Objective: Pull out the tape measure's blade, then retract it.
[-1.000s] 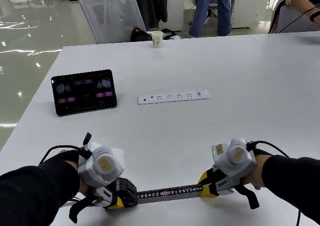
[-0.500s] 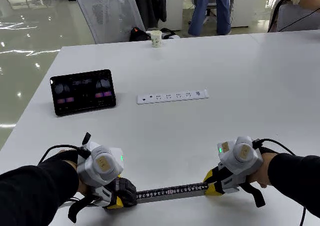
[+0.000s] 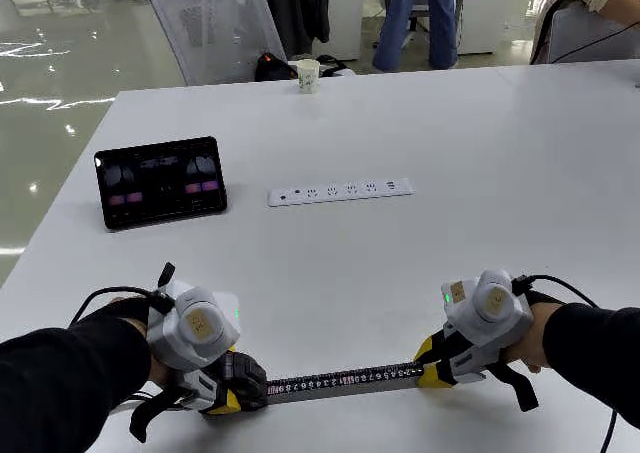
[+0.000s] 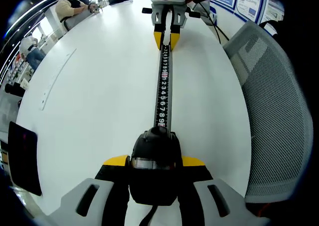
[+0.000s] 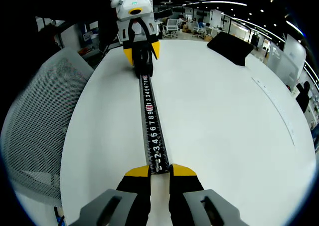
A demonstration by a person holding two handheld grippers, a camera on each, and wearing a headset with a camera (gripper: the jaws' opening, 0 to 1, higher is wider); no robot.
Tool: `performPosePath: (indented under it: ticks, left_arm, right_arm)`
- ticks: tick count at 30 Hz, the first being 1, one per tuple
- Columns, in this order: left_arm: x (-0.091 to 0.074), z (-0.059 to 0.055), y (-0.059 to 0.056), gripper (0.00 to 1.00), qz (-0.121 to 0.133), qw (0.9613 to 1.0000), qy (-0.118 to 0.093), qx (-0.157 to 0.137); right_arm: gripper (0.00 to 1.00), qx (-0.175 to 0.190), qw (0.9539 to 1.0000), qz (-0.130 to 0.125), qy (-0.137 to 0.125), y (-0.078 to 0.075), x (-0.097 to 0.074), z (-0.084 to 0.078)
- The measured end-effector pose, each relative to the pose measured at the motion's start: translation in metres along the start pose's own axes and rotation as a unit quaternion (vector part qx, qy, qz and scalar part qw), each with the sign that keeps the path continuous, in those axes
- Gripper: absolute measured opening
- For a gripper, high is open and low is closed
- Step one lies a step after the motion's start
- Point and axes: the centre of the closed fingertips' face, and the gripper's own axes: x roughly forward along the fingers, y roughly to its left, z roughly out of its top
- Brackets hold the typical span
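Blade [image 3: 345,381] spans left-right between tape case [image 3: 243,381] and right gripper [image 3: 429,364].

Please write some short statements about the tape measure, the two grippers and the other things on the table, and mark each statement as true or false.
1. The left gripper is shut on the black tape measure case. True.
2. The numbered black metal blade is fully wound inside the case. False: it is stretched out to the right gripper, which pinches its end.
3. The long white power strip lies between the two grippers. False: it lies farther off on the white table, beside the dark tablet.
4. A white paper cup stands near the table's far edge. True.
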Motion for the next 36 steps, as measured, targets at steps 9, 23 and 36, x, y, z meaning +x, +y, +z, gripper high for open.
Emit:
performPosePath:
  ticks: [9,23,36]
  left_arm:
    - [0.001,0.000,0.001,0.31,-0.002,1.0000,-0.001,-0.001]
    - [0.001,-0.001,0.001,0.31,0.000,1.0000,-0.002,-0.001]
    - [0.000,-0.001,0.000,0.31,0.002,1.0000,-0.005,0.000]
  right_arm:
    - [0.10,0.007,1.0000,-0.004,0.003,-0.002,-0.005,-0.008]
    - [0.10,0.009,0.9999,-0.007,0.008,-0.002,-0.010,-0.015]
    - [0.10,0.021,0.9997,-0.011,0.009,-0.004,-0.008,-0.014]
